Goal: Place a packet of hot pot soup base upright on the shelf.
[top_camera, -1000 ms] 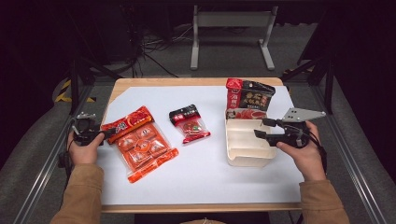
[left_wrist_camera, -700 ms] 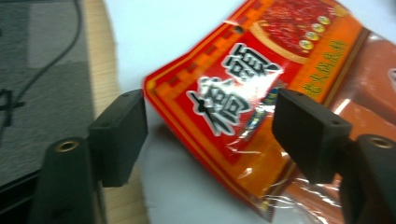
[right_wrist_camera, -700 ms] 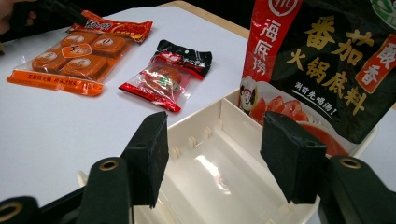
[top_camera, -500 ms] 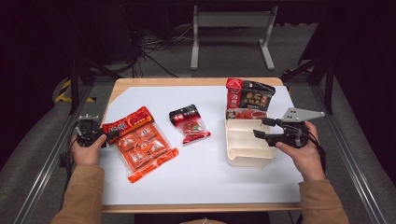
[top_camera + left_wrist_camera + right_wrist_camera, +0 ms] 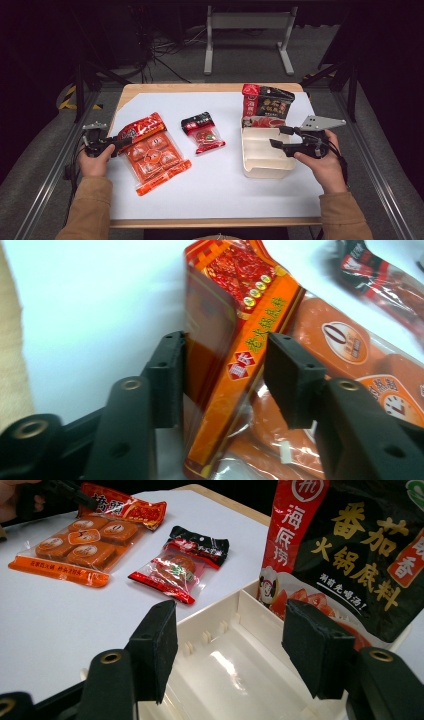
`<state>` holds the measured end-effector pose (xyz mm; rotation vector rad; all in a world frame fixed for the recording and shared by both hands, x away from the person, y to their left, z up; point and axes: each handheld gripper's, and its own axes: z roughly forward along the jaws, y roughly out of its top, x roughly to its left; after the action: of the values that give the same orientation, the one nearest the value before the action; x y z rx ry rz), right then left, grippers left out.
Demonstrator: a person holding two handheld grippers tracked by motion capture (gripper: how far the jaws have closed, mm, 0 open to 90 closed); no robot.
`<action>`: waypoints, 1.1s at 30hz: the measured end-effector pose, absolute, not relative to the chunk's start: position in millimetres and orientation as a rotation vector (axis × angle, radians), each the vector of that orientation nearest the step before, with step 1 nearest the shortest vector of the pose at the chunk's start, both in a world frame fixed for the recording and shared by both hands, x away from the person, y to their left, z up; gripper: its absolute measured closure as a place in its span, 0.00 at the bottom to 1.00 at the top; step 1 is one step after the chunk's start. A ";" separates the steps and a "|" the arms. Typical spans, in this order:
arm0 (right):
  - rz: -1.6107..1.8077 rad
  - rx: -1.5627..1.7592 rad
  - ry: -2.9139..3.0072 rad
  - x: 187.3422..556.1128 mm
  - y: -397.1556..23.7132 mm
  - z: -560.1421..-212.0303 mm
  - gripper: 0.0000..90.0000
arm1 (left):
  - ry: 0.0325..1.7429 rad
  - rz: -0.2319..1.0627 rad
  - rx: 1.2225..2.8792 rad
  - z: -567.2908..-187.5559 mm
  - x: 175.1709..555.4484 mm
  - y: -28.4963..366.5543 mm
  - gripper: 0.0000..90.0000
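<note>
A large orange snack pack (image 5: 152, 155) lies at the table's left. My left gripper (image 5: 120, 145) is at its upper left corner. In the left gripper view the pack's raised header (image 5: 240, 355) stands between the pads of my left gripper (image 5: 222, 380), whose jaws have just been closing; the left pad touches the fold and the right pad stands just off it. My right gripper (image 5: 277, 137) hovers open over the white divided tray (image 5: 262, 170). In the right gripper view, the tray (image 5: 240, 670) lies empty below my right gripper (image 5: 227, 645).
A small red-and-black snack pack (image 5: 202, 132) lies mid-table. A black-and-red hotpot base pouch (image 5: 267, 105) leans in the tray's far end. A white mat (image 5: 215, 185) covers the wooden table; metal rails run along both sides.
The left gripper's jaws have narrowed around the orange pack's corner, and the hand has shifted slightly toward the pack. The right hand and gripper have stayed put over the tray.
</note>
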<state>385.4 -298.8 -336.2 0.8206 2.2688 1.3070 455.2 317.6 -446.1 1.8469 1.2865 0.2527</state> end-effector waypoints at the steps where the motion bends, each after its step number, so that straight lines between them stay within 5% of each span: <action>1: 1.307 0.819 2.272 385.6 -298.2 -336.4 0.44 | 1.290 0.271 1.857 -446.7 455.5 316.5 0.63; 12: 1.314 0.800 2.280 386.1 -294.8 -337.7 0.45 | 1.350 0.282 1.868 -456.9 462.5 307.4 0.93; 21: 1.361 0.758 2.275 383.6 -296.2 -336.6 0.59 | 1.364 0.316 1.858 -456.6 462.2 306.6 0.99; 33: 1.364 0.733 2.273 381.2 -293.8 -334.3 0.61 | 1.309 0.367 1.793 -434.2 450.6 306.8 1.00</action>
<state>381.2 -293.8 -334.3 0.7334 2.2735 1.3638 450.6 306.8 -434.2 1.7932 1.3092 0.3665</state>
